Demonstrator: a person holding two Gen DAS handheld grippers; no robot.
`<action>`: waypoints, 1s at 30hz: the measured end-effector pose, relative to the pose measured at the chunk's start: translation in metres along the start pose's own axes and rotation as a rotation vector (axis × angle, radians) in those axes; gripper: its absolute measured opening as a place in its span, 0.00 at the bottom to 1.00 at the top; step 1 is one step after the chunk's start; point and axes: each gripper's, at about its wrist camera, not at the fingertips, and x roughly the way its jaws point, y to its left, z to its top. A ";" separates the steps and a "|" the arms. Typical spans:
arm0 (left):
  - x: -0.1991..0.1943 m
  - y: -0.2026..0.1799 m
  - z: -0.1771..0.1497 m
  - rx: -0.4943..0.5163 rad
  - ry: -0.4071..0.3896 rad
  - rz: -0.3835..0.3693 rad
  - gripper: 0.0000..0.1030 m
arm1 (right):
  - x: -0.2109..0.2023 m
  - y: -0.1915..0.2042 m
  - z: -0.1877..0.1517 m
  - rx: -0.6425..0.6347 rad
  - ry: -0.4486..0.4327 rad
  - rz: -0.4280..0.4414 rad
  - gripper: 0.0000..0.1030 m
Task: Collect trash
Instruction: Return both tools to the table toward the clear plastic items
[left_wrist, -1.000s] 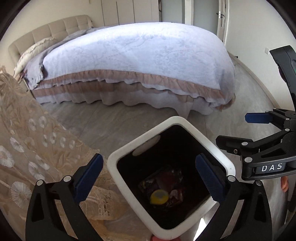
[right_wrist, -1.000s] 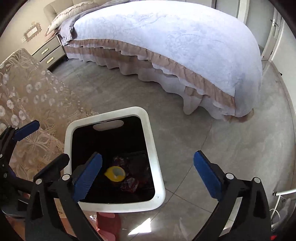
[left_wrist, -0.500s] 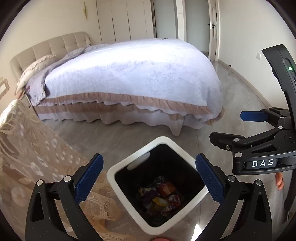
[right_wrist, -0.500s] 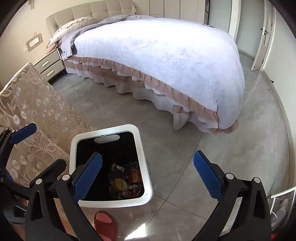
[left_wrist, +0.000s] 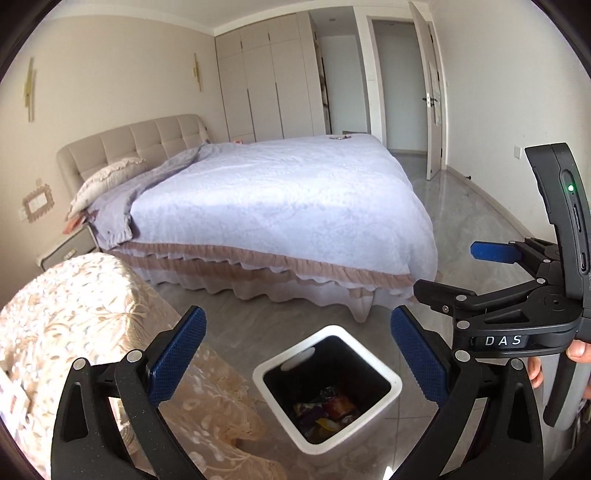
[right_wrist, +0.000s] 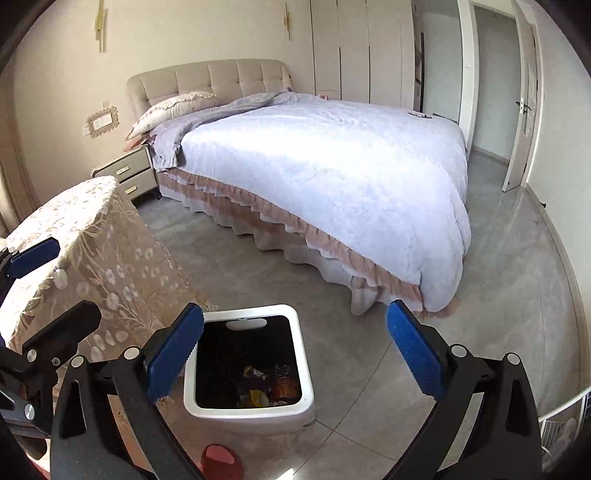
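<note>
- My left gripper (left_wrist: 298, 356): blue-padded fingers spread wide, nothing between them. It hangs above the floor with the bin below and between the fingers in its own view.
- My right gripper (right_wrist: 294, 347): fingers likewise spread wide, empty. From the left wrist view it shows at the right edge, my fingertips (left_wrist: 577, 349) wrapped on its handle.
- Red slipper (right_wrist: 221, 461) on the floor at the bottom edge of the right wrist view, just in front of the bin.
- White square trash bin (left_wrist: 384, 373) stands upright on the grey tiled floor (right_wrist: 480, 317), black liner inside, handle slot on the far rim.
- Trash (right_wrist: 267, 386) lies in the bottom of the bin: crumpled wrappers, purple and orange-red, plus a yellow piece. Cannot tell what each item is.
- Lace-covered table (right_wrist: 92, 258) just left of the bin; its beige floral cloth hangs to the floor beside the bin.
- Bed (right_wrist: 332, 173) beyond, well apart from the bin: pale lilac cover, pink ruffled skirt, tufted beige headboard, a pillow at the head.
- Nightstand (right_wrist: 135, 173) between the table and the bed's head, two drawers.
- Far wall: white wardrobe doors (left_wrist: 273, 85); open doorway (left_wrist: 393, 85) at the right.
</note>
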 end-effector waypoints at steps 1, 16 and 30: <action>-0.008 0.002 0.002 -0.001 -0.009 0.011 0.95 | -0.006 0.005 0.002 -0.006 -0.016 0.013 0.96; -0.110 0.078 -0.013 -0.121 -0.075 0.239 0.95 | -0.070 0.109 0.016 -0.189 -0.177 0.264 0.96; -0.200 0.180 -0.078 -0.270 -0.025 0.548 0.95 | -0.078 0.245 0.008 -0.423 -0.157 0.527 0.96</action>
